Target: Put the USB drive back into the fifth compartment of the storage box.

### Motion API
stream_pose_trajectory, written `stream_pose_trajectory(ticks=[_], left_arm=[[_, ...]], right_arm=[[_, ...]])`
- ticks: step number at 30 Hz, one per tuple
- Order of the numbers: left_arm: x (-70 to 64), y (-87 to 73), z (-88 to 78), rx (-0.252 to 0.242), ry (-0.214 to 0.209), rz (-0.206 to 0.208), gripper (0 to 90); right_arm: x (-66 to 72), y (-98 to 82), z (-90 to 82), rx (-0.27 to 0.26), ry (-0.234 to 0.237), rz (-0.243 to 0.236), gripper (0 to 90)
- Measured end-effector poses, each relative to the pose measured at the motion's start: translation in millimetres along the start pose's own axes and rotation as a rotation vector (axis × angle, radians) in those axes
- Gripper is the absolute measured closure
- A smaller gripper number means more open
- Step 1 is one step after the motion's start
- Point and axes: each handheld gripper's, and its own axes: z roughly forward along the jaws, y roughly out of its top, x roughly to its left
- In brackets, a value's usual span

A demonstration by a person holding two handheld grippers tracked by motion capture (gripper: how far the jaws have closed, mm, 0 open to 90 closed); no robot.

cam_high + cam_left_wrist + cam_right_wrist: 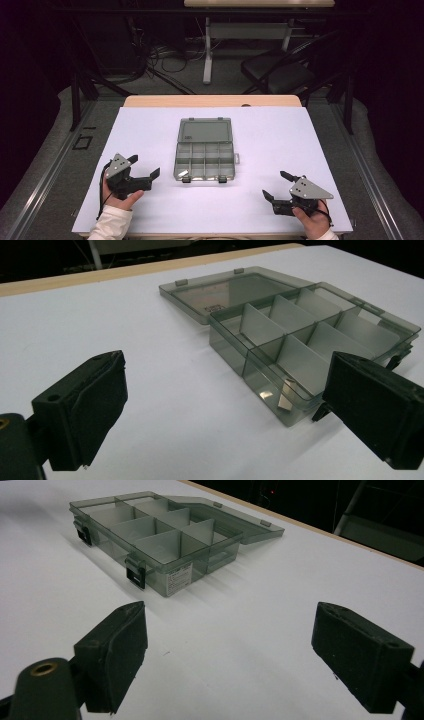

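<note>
- Left tongs and right tongs are resting low on the counter, both gaping wide and gripping nothing.
- The box is lying mid-counter between them, lid open flat behind.
- Better to be approaching both sides evenly.
- One small metal piece is sitting in a front compartment; the others are looking empty.

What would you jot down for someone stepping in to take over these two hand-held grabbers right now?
Left gripper: open, holding nothing, resting on the table left of the box.
Right gripper: open, holding nothing, resting near the table's right front corner.
Compartment box: mid-table on the white cover, its lid folded flat behind it, both front latches undone. A small pale piece lies in the front compartment nearest the left gripper; what it is cannot be told. The other compartments look empty.
Done: box opened.
Left: neither gripper touches the box yet, so probably all the handling.
</note>
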Motion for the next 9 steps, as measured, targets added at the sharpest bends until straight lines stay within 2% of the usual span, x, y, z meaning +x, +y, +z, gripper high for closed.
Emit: stream_pose_trajectory(ticks=[4, 9], left_arm=[[-2.1, -1.2, 3.7, 0.023, -0.004, 0.026, 4.2], [-3.0, -1.8, 6.9, 0.037, -0.010, 0.035, 4.2]], right_arm=[[-0.1, -0.2, 0.1, 0.002, 0.000, -0.001, 14.0], [-1.0, -0.6, 0.3, 0.002, -0.005, 0.000, 14.0]])
